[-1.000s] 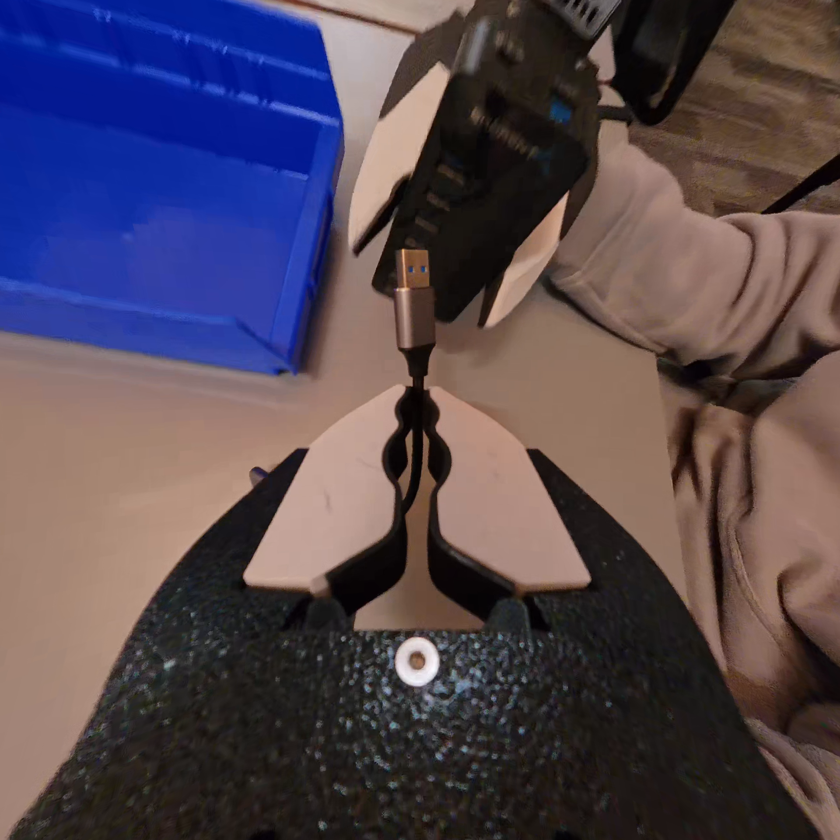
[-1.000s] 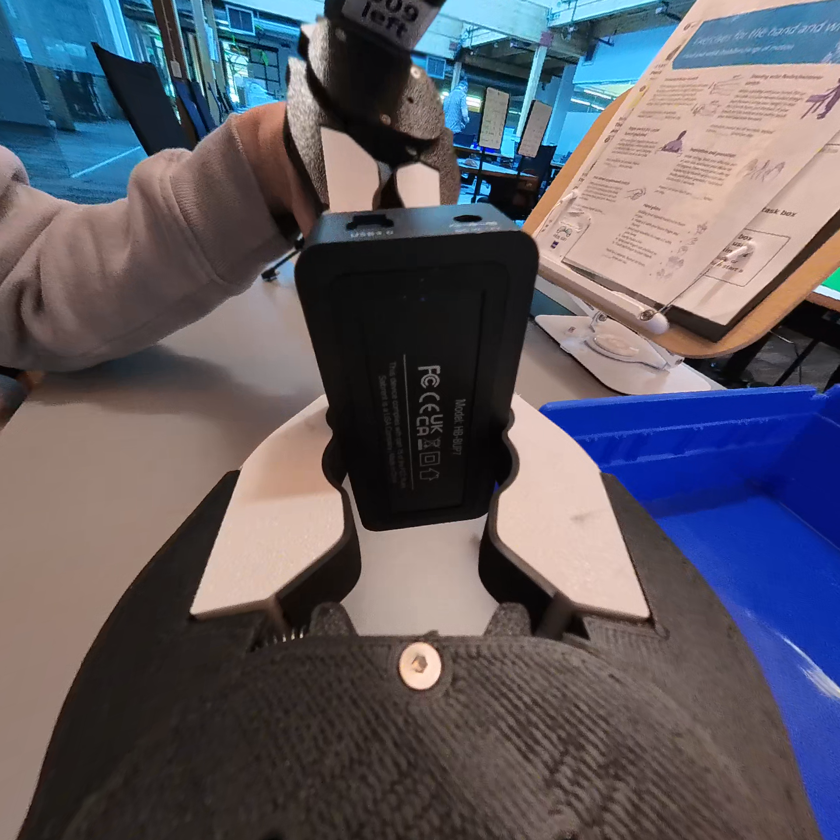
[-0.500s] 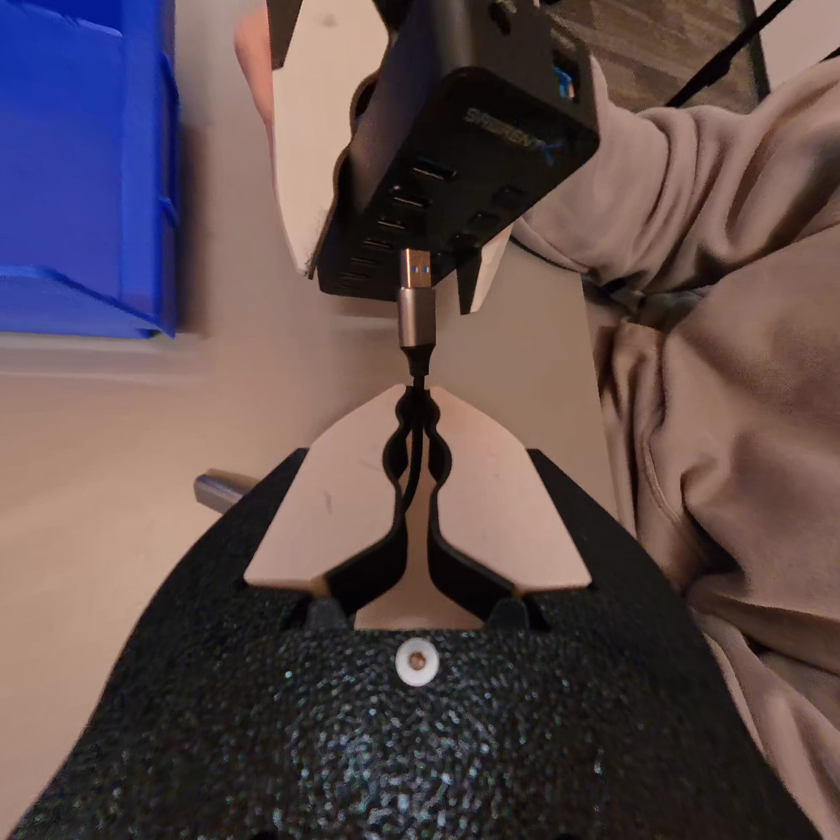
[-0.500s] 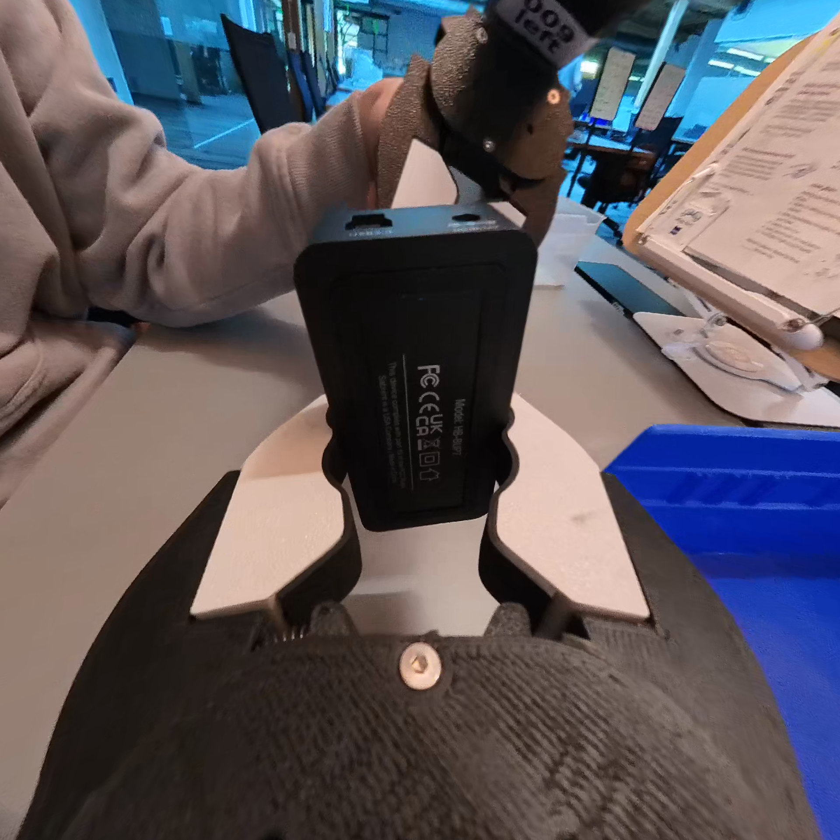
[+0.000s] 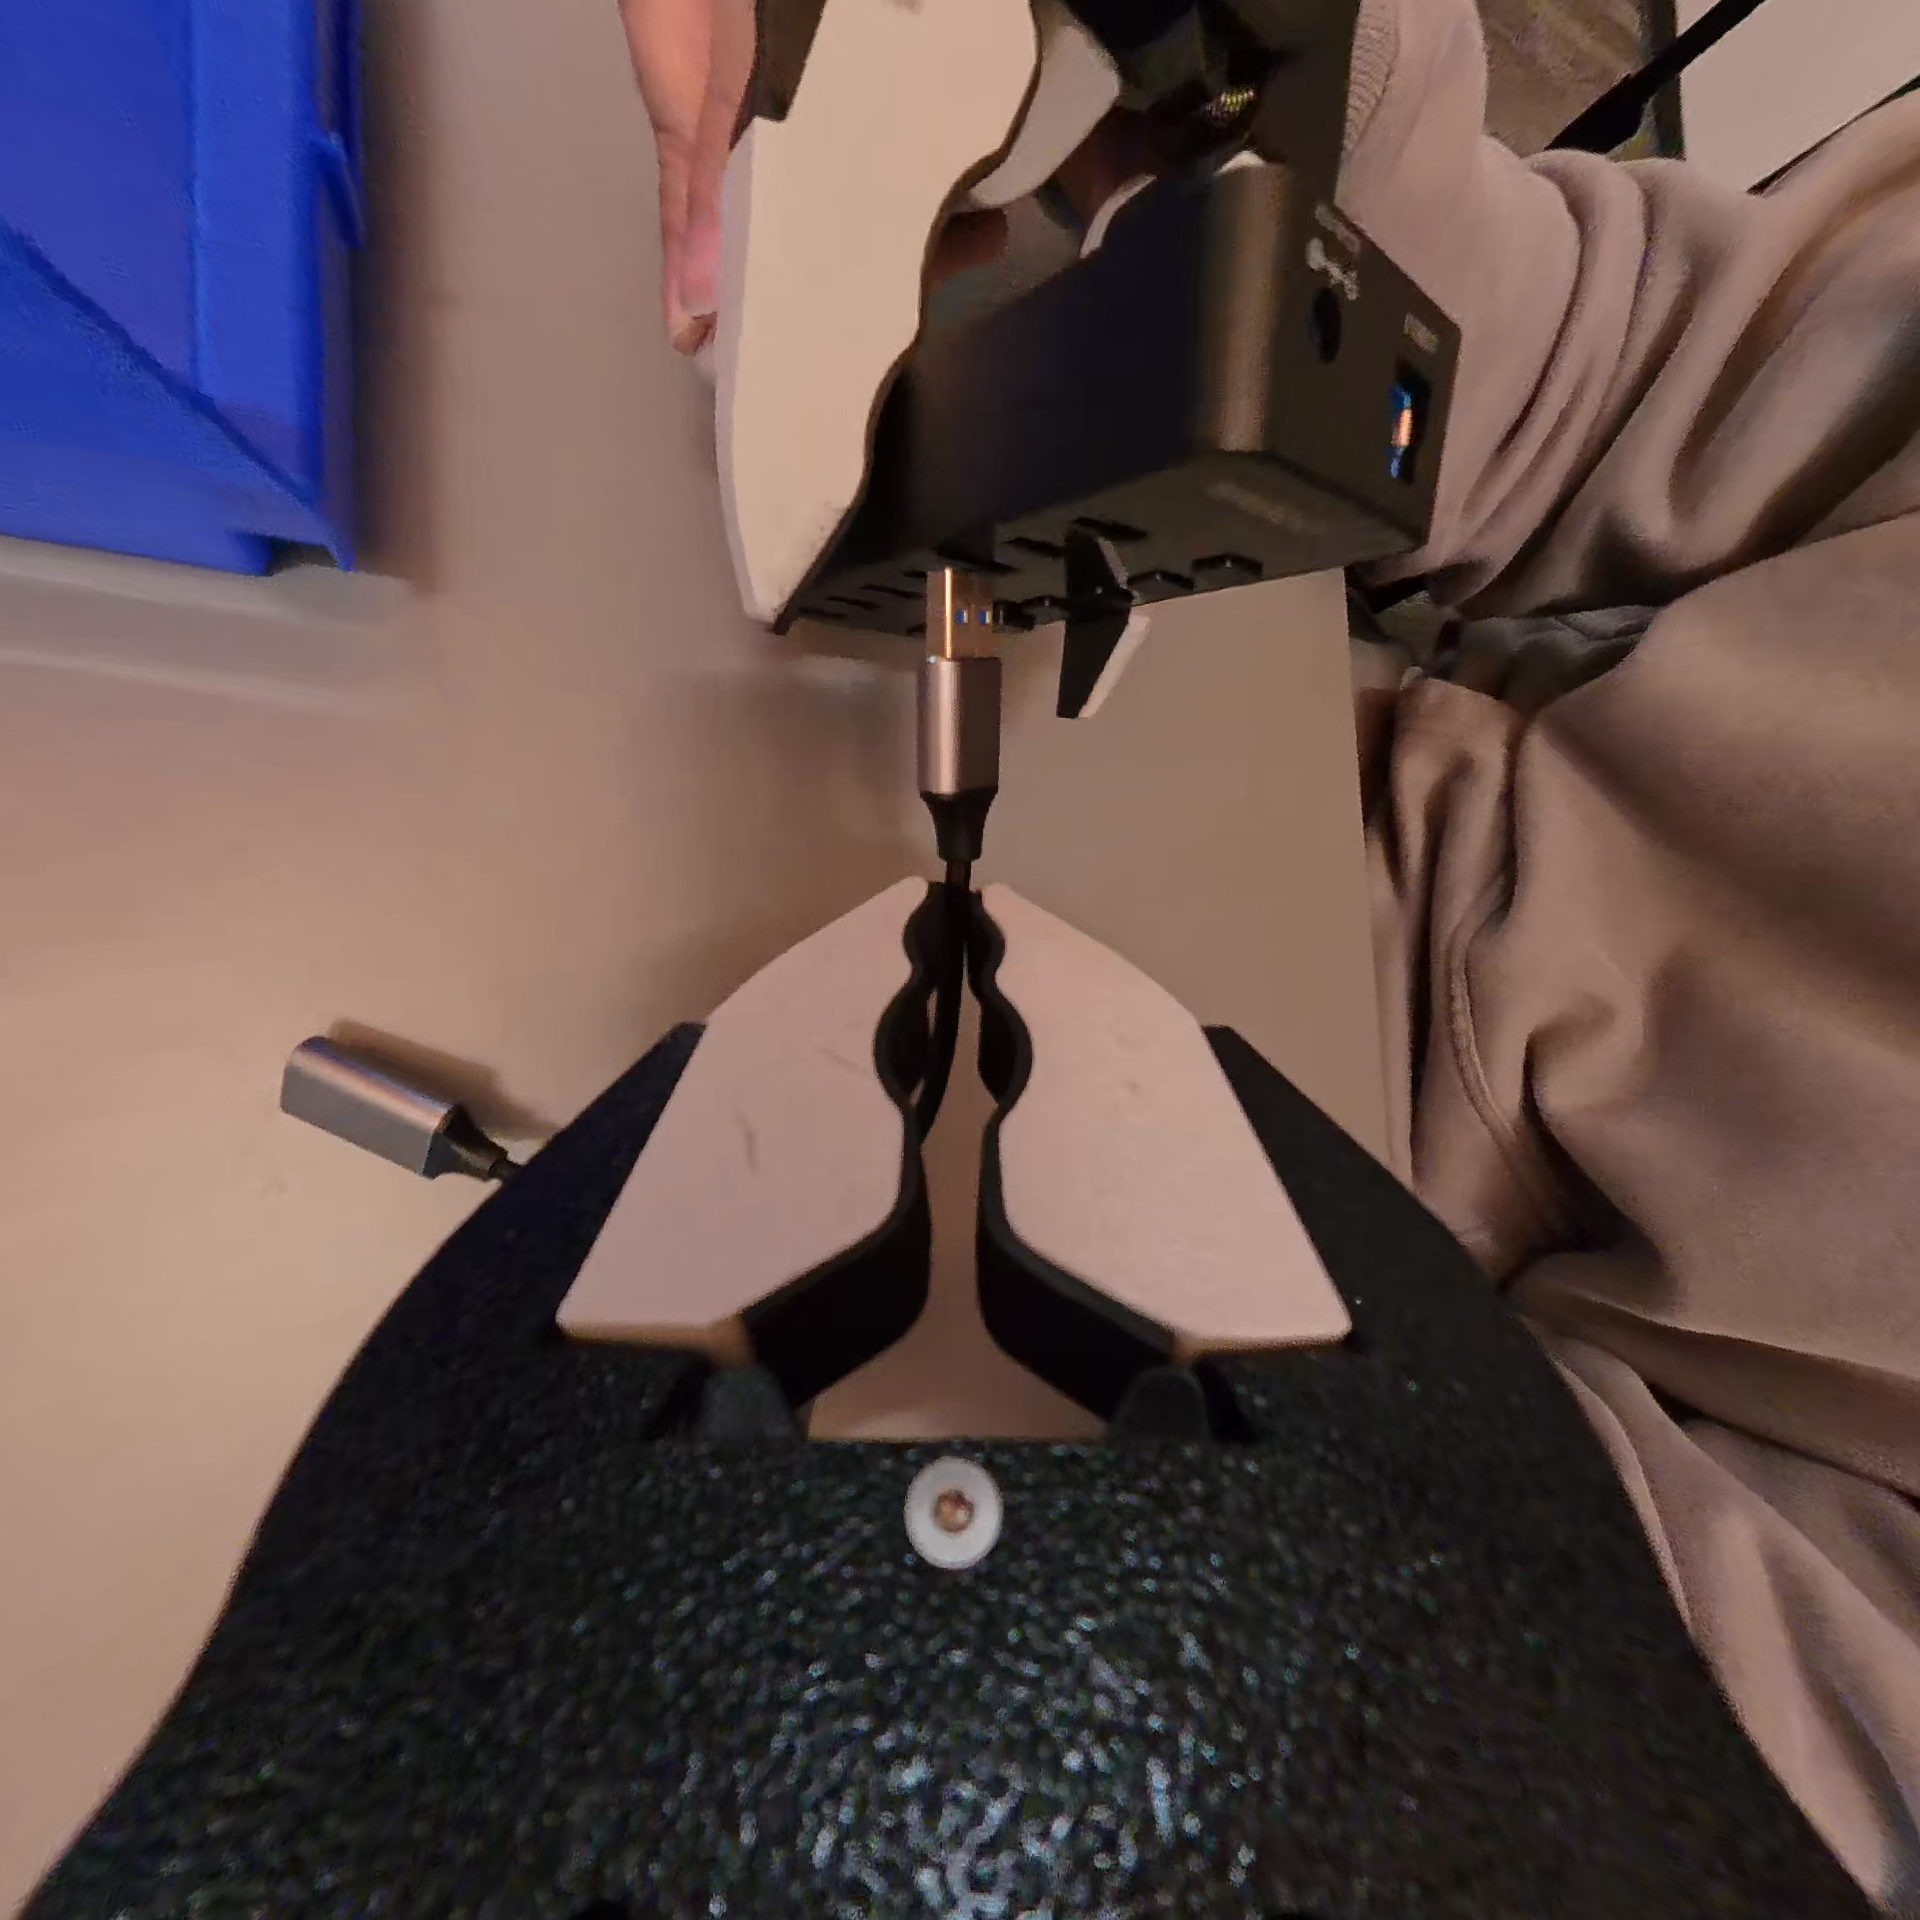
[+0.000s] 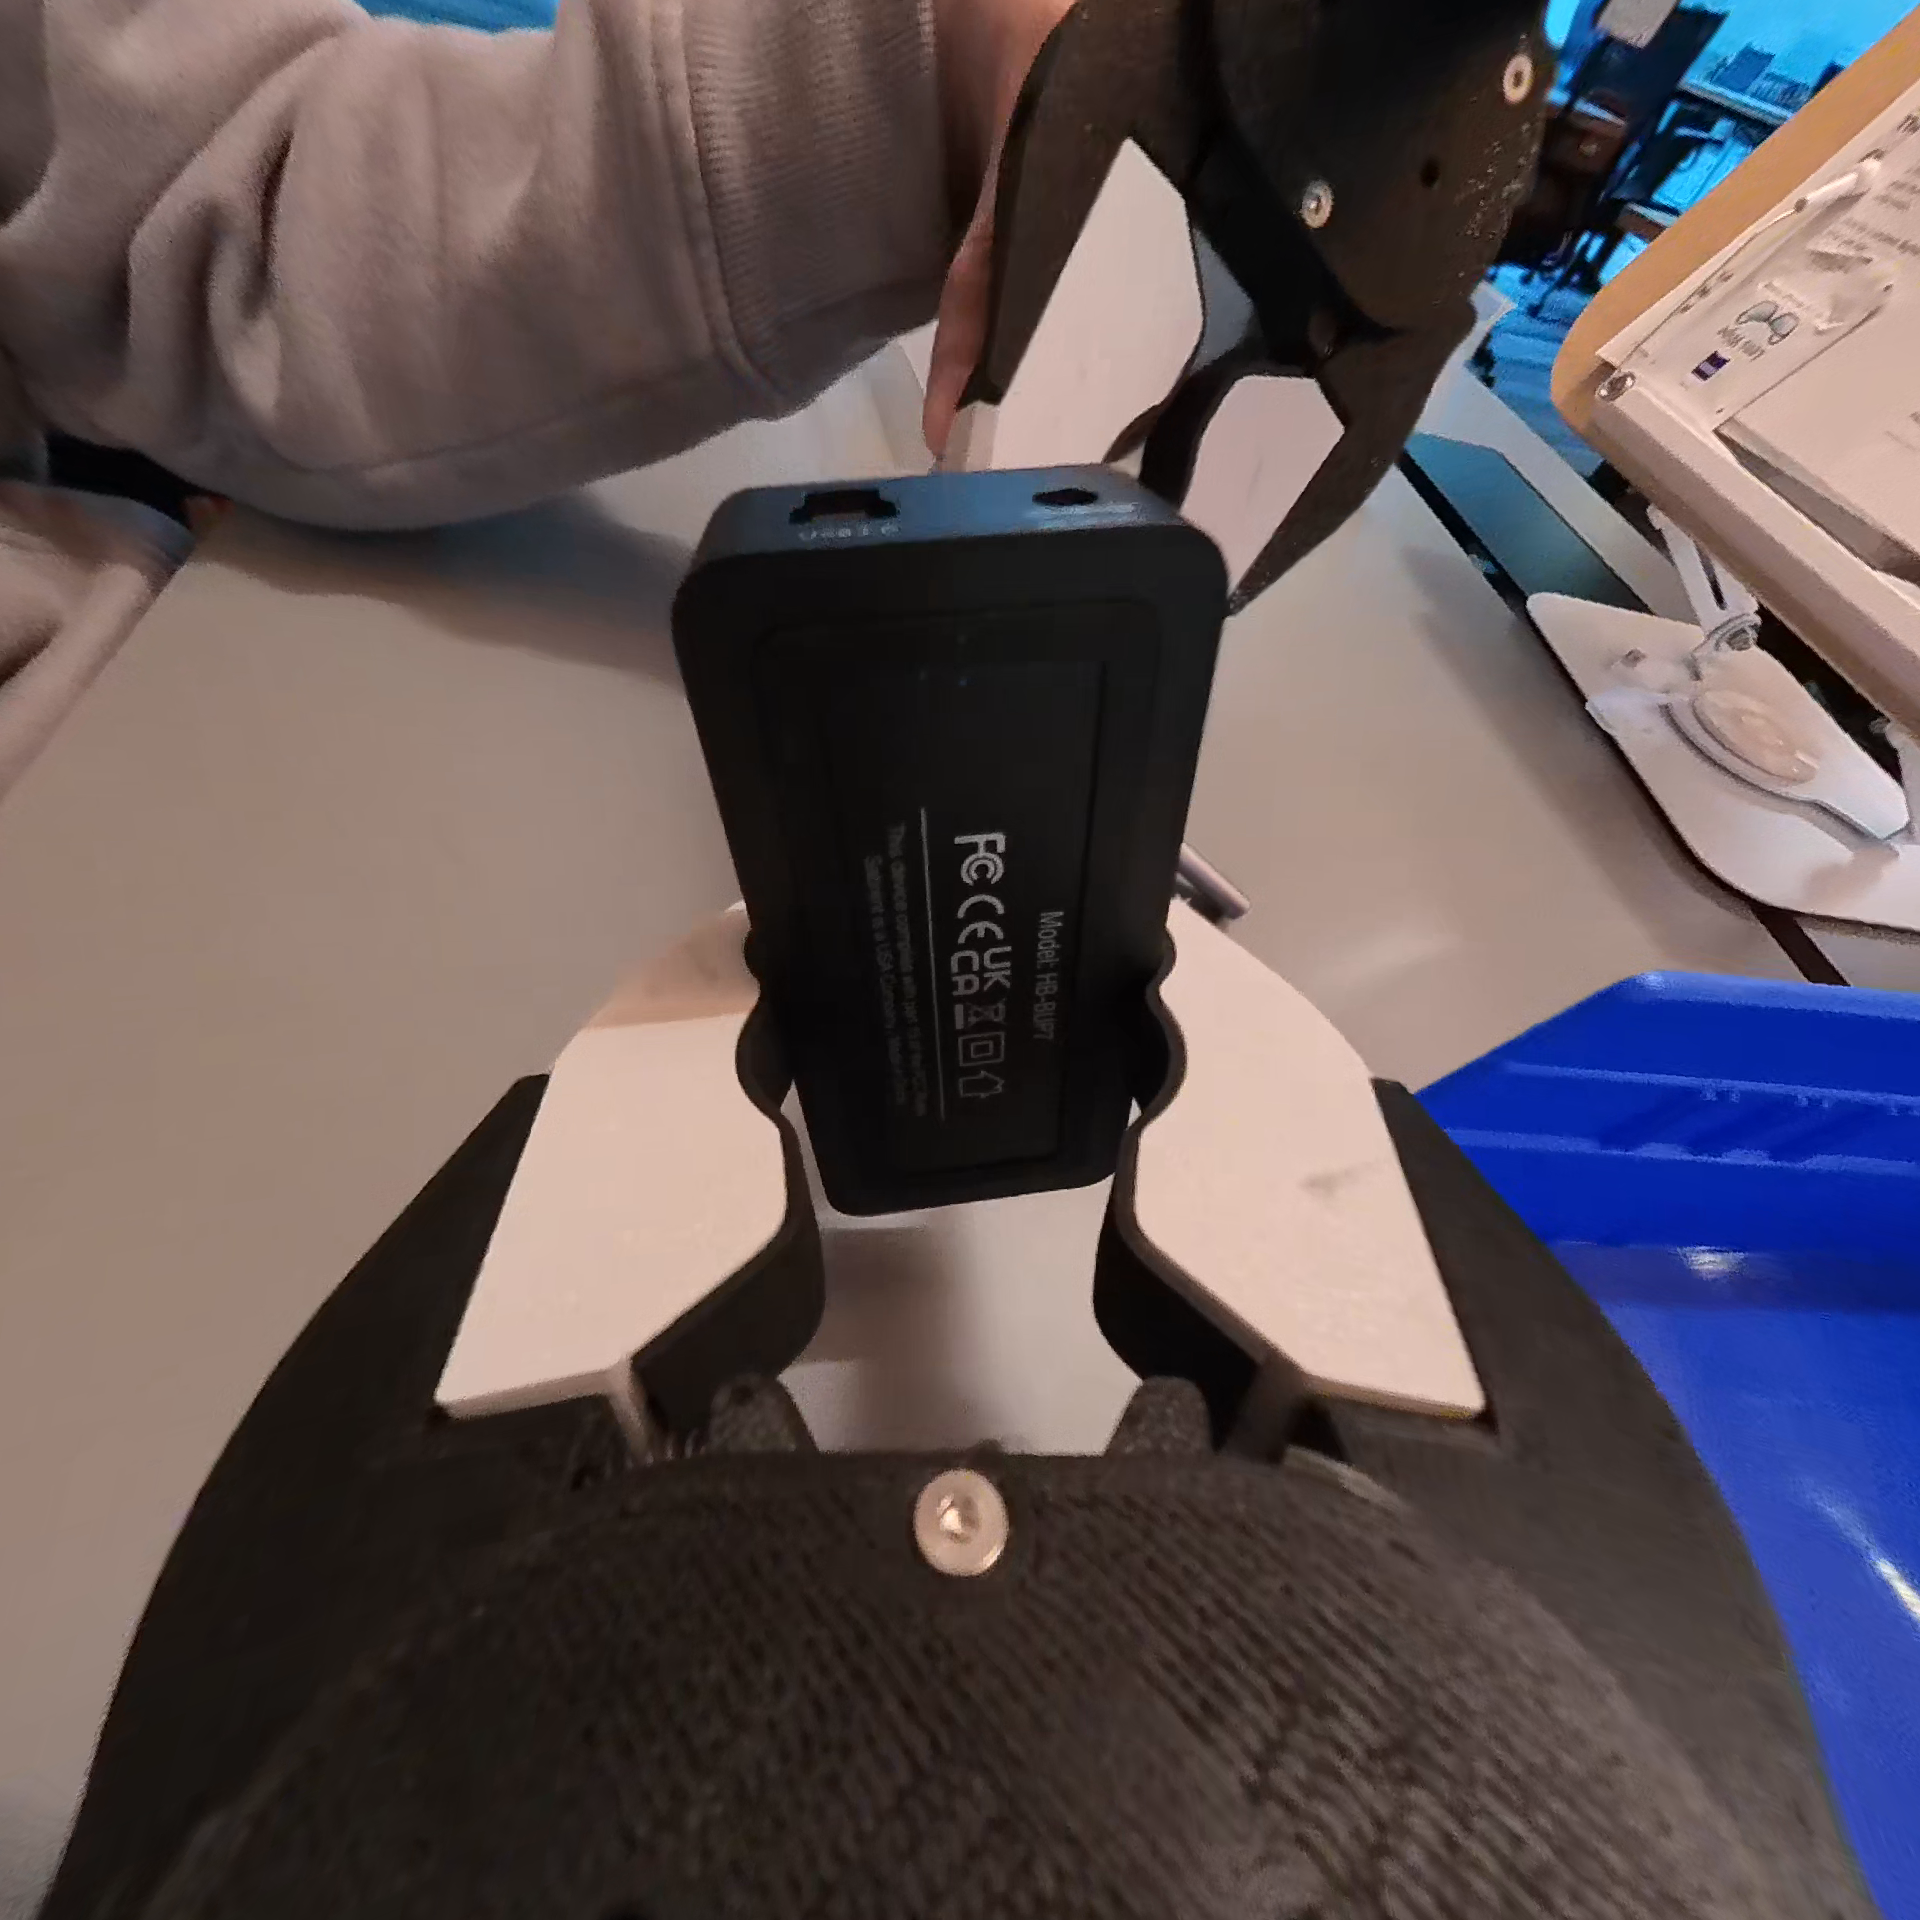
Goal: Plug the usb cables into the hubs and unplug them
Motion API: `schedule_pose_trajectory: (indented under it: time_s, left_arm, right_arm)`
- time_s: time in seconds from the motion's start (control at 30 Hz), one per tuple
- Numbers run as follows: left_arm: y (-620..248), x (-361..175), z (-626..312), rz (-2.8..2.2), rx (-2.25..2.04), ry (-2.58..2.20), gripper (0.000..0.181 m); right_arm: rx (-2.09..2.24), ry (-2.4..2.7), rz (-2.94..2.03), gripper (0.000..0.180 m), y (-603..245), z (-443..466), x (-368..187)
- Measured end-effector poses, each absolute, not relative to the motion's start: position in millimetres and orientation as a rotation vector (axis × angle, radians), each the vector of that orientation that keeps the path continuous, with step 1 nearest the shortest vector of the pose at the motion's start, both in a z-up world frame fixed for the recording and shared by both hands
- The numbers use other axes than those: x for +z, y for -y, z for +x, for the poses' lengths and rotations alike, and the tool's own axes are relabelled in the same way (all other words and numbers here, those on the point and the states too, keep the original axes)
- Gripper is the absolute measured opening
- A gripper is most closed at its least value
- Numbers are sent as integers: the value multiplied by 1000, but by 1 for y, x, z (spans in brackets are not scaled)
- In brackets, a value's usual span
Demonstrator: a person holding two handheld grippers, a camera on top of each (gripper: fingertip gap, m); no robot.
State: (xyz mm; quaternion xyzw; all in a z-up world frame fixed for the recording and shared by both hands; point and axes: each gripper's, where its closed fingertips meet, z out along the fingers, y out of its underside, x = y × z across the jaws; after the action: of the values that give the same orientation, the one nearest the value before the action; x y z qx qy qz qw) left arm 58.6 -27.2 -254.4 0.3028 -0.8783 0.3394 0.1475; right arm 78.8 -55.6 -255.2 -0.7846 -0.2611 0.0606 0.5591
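The left gripper (image 5: 958, 894) pinched the cable (image 5: 940, 1023), its plug (image 5: 957, 727) pointing straight ahead, tip at the hub (image 5: 1143, 416); port entry unclear. The right gripper (image 6: 956, 1023) clamped the hub lengthwise.

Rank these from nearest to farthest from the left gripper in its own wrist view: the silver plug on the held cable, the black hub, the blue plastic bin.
1. Silver USB plug: just ahead of the left gripper.
2. Black hub: beyond, touching the plug's tip.
3. Blue plastic bin: far left.
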Motion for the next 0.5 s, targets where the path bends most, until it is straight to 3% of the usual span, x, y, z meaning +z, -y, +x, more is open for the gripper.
schedule_pose_trajectory:
  time_s: [0.5]
  left_arm:
    - [25,-262,52,794,1005,2408,4]
  right_arm:
    - [124,679,-1890,66,55,74,-265]
